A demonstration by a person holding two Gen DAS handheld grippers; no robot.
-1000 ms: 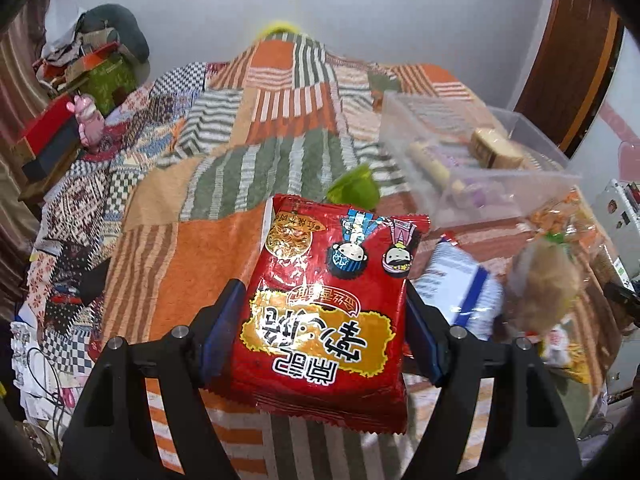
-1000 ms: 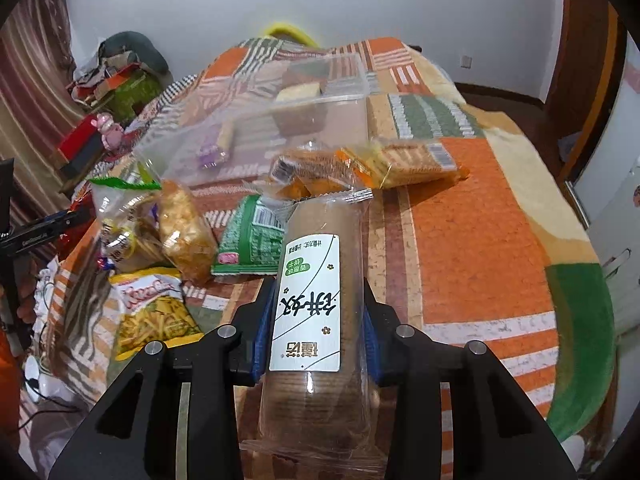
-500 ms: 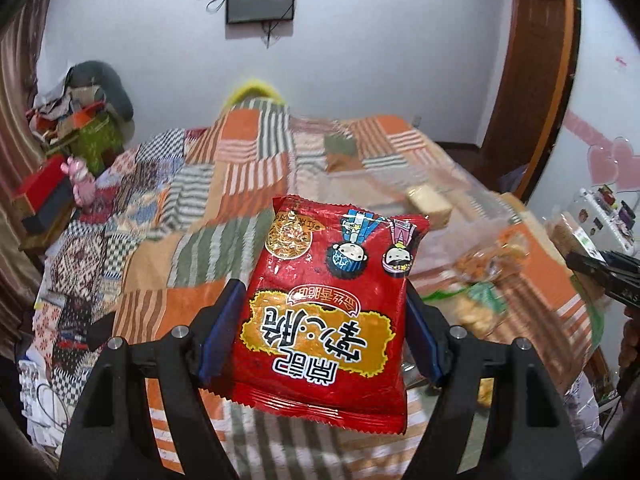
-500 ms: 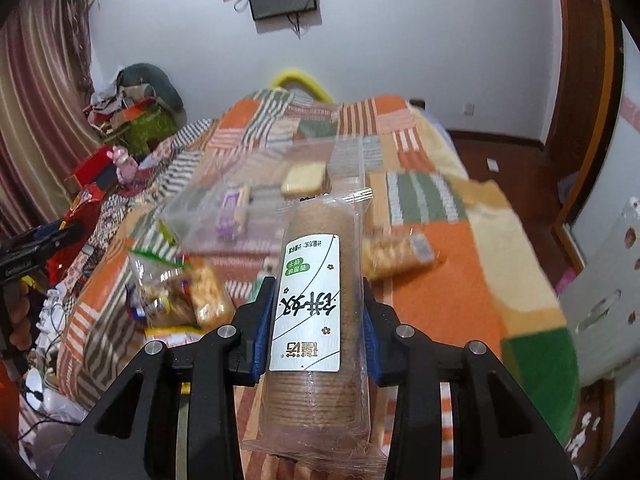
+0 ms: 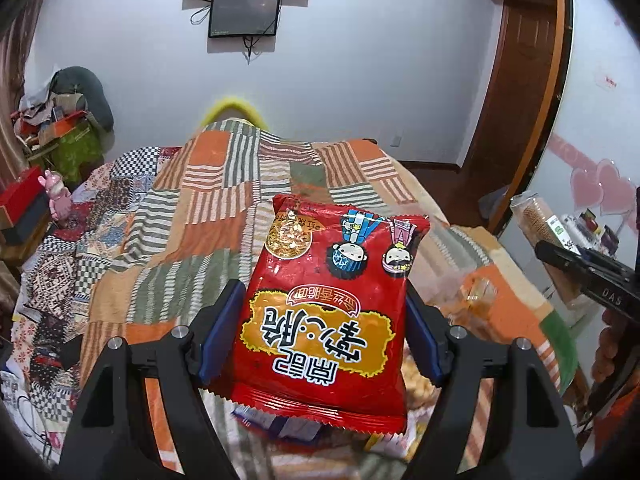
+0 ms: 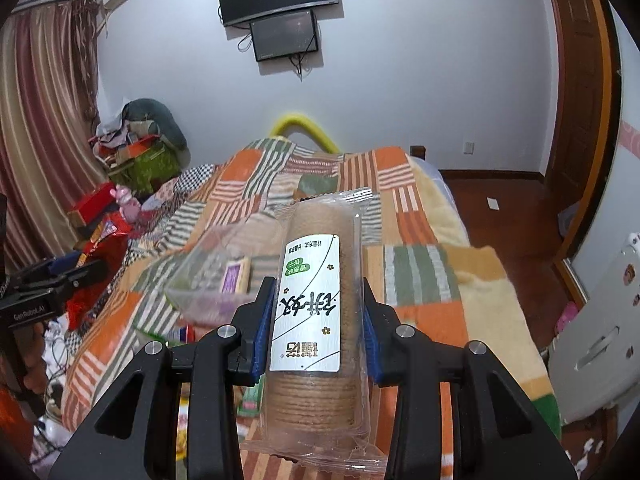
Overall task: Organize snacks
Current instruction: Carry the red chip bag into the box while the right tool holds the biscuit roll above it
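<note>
Left wrist view: your left gripper (image 5: pixel 324 332) clamps a red snack bag (image 5: pixel 332 304), held above the patchwork bed (image 5: pixel 168 248).

Right wrist view: your right gripper (image 6: pixel 316 320) squeezes a biscuit roll (image 6: pixel 318 300); the clear box (image 6: pixel 208 276) sits ahead-left. Lower each level, release gently.

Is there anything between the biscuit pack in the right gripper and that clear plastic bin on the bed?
Nothing visible. The right gripper holds the biscuit pack above the bed, and the clear bin lies ahead and to its left with open air between. The bin already holds a purple-labelled pack.
</note>
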